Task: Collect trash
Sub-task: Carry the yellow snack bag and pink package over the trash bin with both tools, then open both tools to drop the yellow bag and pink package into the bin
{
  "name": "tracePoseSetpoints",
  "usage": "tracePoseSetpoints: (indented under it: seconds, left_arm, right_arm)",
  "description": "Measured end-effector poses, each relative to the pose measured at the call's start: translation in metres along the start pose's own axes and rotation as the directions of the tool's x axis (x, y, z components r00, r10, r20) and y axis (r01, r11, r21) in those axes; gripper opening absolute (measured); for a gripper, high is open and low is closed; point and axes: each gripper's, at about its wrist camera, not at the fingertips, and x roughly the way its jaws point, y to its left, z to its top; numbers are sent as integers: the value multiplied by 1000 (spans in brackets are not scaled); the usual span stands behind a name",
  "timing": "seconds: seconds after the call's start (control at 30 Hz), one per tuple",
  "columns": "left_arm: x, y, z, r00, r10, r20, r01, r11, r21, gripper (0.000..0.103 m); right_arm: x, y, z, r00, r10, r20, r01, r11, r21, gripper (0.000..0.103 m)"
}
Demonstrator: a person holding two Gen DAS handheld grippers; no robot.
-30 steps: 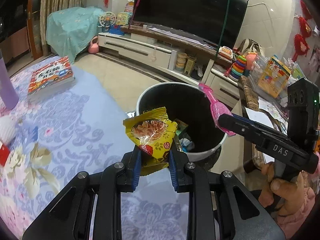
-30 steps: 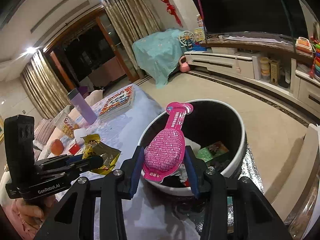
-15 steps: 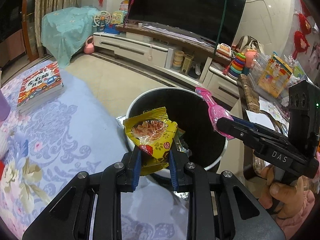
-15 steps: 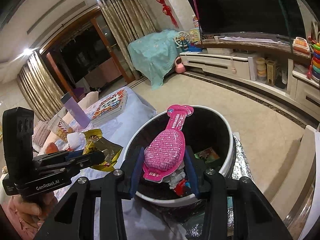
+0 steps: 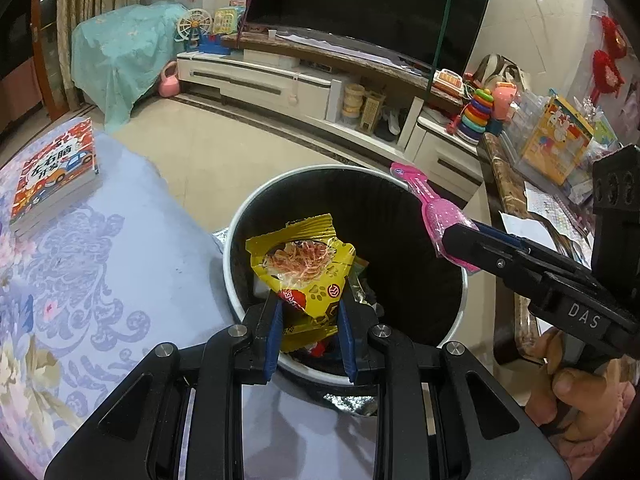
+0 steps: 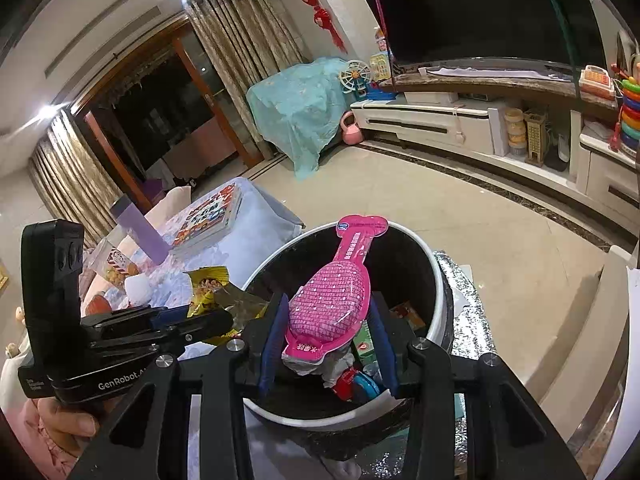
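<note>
My left gripper [image 5: 310, 320] is shut on a yellow snack wrapper [image 5: 304, 268] and holds it over the near rim of the white trash bin [image 5: 240, 240] with a black inside. My right gripper [image 6: 328, 340] is shut on a pink brush-shaped package [image 6: 332, 300] and holds it above the bin [image 6: 438, 284]. The pink package [image 5: 432, 216] and the right gripper [image 5: 460, 240] show at the right in the left wrist view. The left gripper [image 6: 224, 320] and yellow wrapper [image 6: 208, 284] show at the left in the right wrist view. Several pieces of trash [image 6: 360, 376] lie inside the bin.
A table with a blue floral cloth [image 5: 100, 272] lies left of the bin, holding a book stack [image 5: 52, 172], a purple bottle [image 6: 140, 228] and a snack cup [image 6: 114, 264]. A TV stand [image 5: 320, 80] runs along the far wall. A cluttered side table [image 5: 552, 160] stands at the right.
Both grippers have moved closer to the bin with their items; the bin now sits larger and lower under the wrapper and the pink package.
</note>
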Motion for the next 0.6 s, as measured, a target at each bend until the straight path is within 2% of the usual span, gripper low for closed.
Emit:
tracePoseSetpoints:
  seconds: [0.2, 0.3, 0.4, 0.43, 0.47, 0.6]
  left_arm:
    - [10, 1, 1, 999, -18, -30, 17, 1000, -12, 23]
    - [14, 1, 1, 999, -21, -45, 21, 1000, -4, 27]
    - [16, 4, 0, 998, -20, -53, 19, 1000, -16, 43]
    - [15, 5, -1, 999, -18, -51, 17, 1000, -19, 53]
    - [14, 6, -2, 999, -15, -47, 13, 1000, -24, 58]
    - [13, 10, -7, 999, -15, -50, 13, 999, -40, 64]
  right_arm:
    - [4, -1, 2, 1000, -3, -12, 3, 1000, -2, 41]
    - [7, -1, 2, 1000, -8, -17, 8, 1000, -3, 41]
    - [8, -1, 2, 1000, -9, -21, 9, 1000, -4, 44]
    - [8, -1, 2, 1000, -8, -21, 8, 1000, -4, 44]
    - [8, 0, 2, 1000, -7, -19, 7, 1000, -4, 44]
    - [3, -1, 1, 1000, -10, -4, 10, 1000, 13, 45]
